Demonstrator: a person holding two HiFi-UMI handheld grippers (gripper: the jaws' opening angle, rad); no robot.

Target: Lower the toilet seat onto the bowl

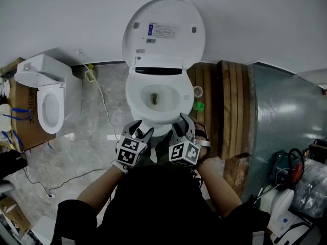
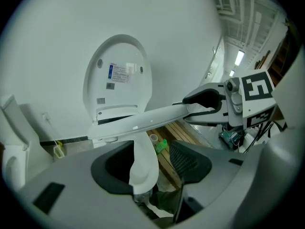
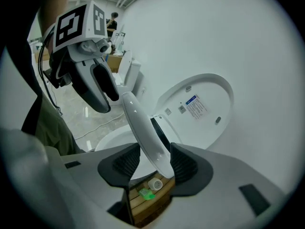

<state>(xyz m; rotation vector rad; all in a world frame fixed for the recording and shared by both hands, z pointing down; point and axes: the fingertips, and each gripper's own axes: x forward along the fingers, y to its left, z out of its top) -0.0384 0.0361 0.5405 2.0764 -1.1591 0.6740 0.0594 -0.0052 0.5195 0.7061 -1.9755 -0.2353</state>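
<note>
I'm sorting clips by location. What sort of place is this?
Likely a workshop or test space, not a home bathroom: the toilet stands beside wooden boards, a second toilet sits by a cardboard box, and loose cables cross the floor.
</note>
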